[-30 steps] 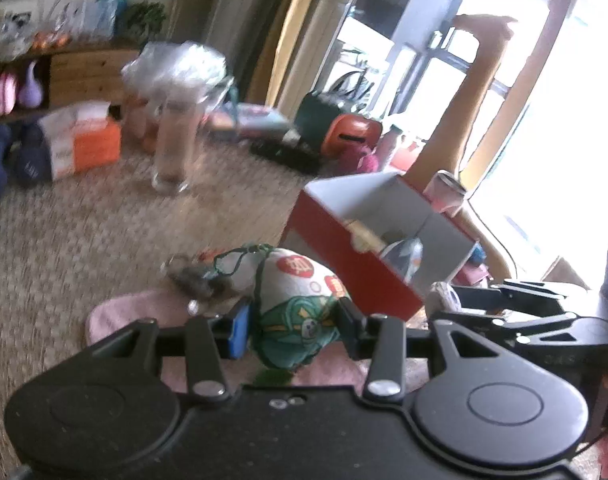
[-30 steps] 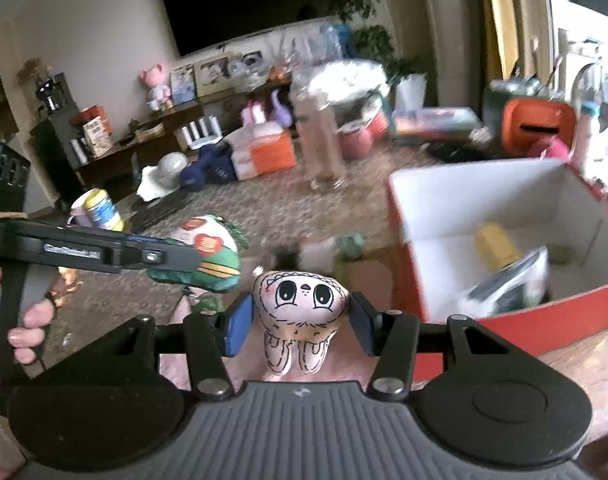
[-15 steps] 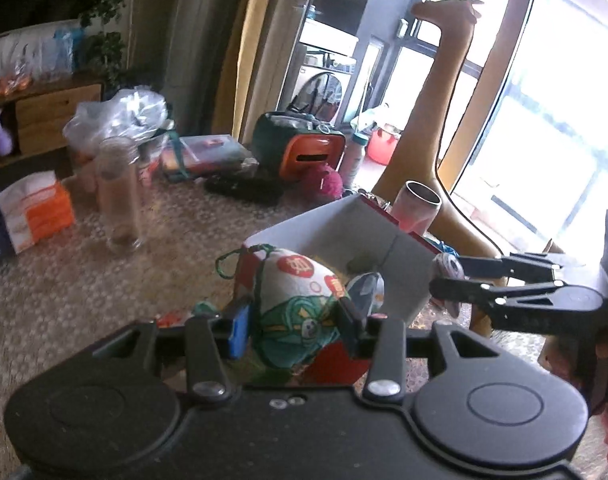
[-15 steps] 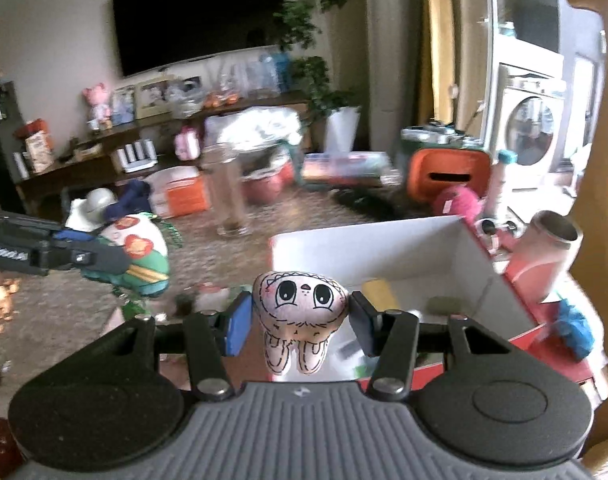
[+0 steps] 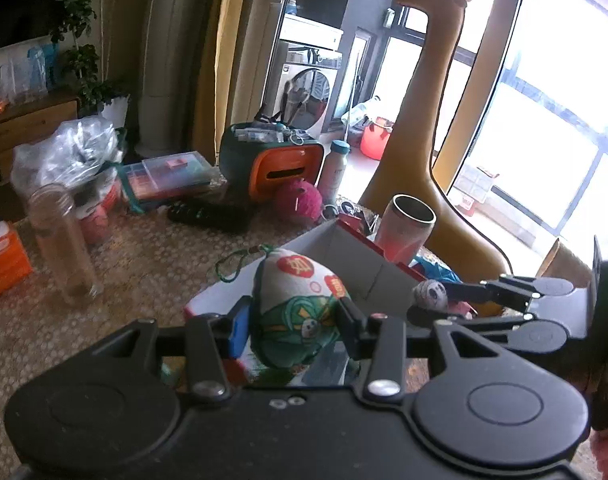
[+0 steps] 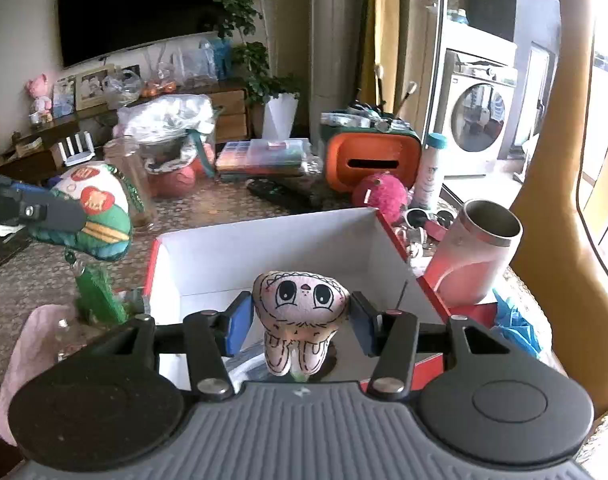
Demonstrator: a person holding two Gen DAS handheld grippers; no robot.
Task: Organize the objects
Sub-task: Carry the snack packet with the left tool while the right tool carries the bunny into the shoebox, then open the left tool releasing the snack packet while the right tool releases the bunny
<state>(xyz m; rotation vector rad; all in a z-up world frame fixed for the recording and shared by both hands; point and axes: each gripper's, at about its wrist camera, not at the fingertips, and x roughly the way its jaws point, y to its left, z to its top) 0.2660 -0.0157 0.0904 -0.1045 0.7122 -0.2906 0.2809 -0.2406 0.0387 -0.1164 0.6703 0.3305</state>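
Mostly box (image 6: 264,248) interior hidden

Two plush toys are up, one green-and-white pouch (image 5: 296,312) and one pale tooth-shaped doll (image 6: 300,312), beside one red-and-white box (image 6: 264,248), one metal tumbler (image 6: 479,252), one clear jar (image 5: 60,244) and one pink ball (image 6: 379,196).

Cloth plush toy (image 6: 300,316), matt cardboard box (image 6: 264,248)

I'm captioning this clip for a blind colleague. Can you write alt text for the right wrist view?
The right gripper holds a pale pink plush doll above an open red box. At left, the left gripper carries a green-and-white pouch.
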